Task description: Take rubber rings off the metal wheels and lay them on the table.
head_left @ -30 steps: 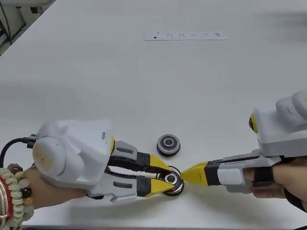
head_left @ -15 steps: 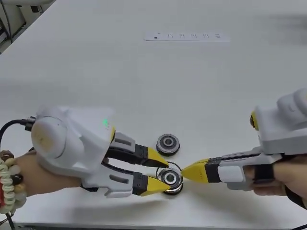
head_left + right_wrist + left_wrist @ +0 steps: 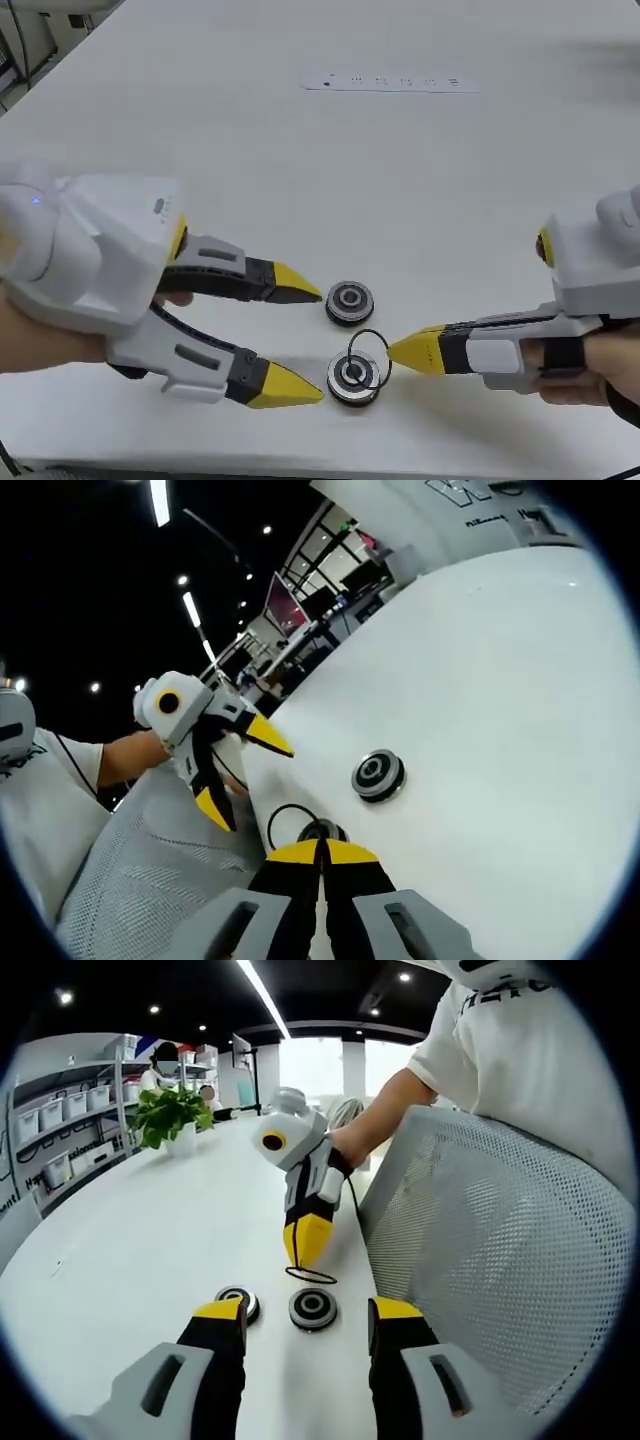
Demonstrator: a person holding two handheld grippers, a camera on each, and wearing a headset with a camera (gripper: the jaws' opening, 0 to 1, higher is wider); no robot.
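Note:
Two small metal wheels sit near the table's front edge, the near wheel [image 3: 352, 376] and the far wheel [image 3: 349, 300]. My right gripper [image 3: 392, 350] is shut on a thin black rubber ring [image 3: 366, 345], which loops loosely over the near wheel's top. My left gripper [image 3: 319, 343] stands open to the left of both wheels and touches neither. In the left gripper view the right gripper [image 3: 305, 1250] pinches the ring [image 3: 311, 1276] above the near wheel [image 3: 313, 1308]. In the right gripper view the ring [image 3: 290, 820] curls beside the shut jaws, with the far wheel [image 3: 378, 775] beyond.
A white power strip [image 3: 390, 78] lies at the far side of the white table [image 3: 300, 180]. The table's front edge runs just below the grippers. A grey mesh chair [image 3: 500, 1230] stands behind the person, and a potted plant [image 3: 170, 1120] is at the far end.
My left gripper has opened, let go of the near wheel and drawn back to the left. The rubber ring has come up off that wheel in the right gripper.

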